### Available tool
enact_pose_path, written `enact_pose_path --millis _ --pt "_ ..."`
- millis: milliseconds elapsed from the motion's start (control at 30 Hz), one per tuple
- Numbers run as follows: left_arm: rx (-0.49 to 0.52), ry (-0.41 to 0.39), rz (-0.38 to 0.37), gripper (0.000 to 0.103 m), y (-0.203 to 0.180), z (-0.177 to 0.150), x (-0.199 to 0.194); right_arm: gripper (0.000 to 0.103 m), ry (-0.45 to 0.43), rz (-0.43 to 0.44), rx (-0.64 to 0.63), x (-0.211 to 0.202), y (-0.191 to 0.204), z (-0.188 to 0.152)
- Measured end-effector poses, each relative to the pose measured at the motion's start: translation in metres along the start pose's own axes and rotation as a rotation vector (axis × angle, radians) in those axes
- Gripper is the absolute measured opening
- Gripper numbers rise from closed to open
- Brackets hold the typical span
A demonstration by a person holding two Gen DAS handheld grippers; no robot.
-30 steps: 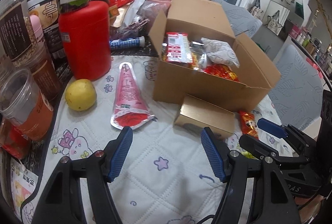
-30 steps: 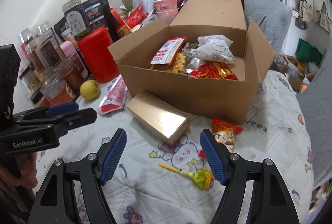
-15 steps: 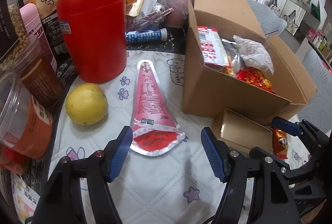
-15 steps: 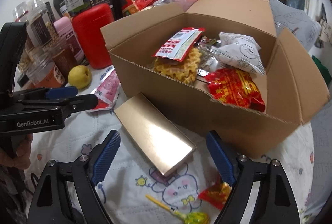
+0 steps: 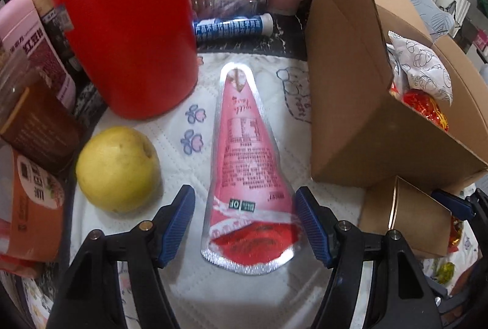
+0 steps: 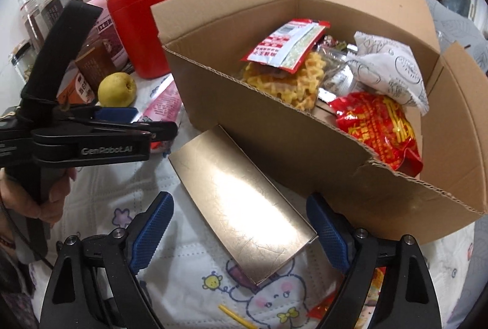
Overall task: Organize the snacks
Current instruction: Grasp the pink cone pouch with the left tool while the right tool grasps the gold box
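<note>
Left tongs (image 5: 245, 225) open astride wide end of pink cone pkt (image 5: 244, 158), flat on worktop (image 5: 244, 298); long axis straight fwd, tip pointing away. Right tongs (image 6: 241, 233) just opening, gold box (image 6: 244, 201) between pads w/o contact, long axis diagonal, far end up-left, beside carton (image 6: 274, 127).

On the quilted table cover (image 5: 244, 292) a cone-shaped pouch (image 5: 247, 173) lies between a pear (image 5: 117, 169) on its left and the cardboard box (image 6: 274, 140) on its right. A canister (image 5: 128, 24) stands behind the pear. A flat box (image 6: 244, 207) lies against the cardboard box's front wall; snack packets (image 6: 378, 127) sit inside.
</note>
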State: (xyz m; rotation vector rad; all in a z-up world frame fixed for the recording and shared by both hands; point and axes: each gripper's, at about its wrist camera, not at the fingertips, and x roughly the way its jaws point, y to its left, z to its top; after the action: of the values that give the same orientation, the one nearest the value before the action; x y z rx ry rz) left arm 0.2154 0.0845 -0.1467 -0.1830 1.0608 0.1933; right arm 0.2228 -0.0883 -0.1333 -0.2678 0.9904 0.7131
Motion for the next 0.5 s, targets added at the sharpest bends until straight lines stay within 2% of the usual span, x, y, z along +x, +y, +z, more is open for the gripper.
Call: enact_pose_path --millis 67,200,367,500 --pt "-0.003 -0.008 -0.002 0.068 0.0 0.001 0.001 0.078 0.005 -0.019 0.004 0.002 -0.001 -0.001" --pt "0.001 -0.027 0.003 0.066 -0.002 0.001 0.0 0.07 0.009 -0.02 -0.007 0.0 0.001 -0.005" --pt "-0.005 -0.04 -0.006 0.049 0.0 -0.002 -0.006 0.057 0.004 -0.008 -0.028 -0.006 0.009 -0.014" --pt "-0.007 -0.03 -0.035 0.037 0.001 -0.006 -0.015 0.051 -0.011 -0.004 -0.04 -0.01 0.017 -0.021"
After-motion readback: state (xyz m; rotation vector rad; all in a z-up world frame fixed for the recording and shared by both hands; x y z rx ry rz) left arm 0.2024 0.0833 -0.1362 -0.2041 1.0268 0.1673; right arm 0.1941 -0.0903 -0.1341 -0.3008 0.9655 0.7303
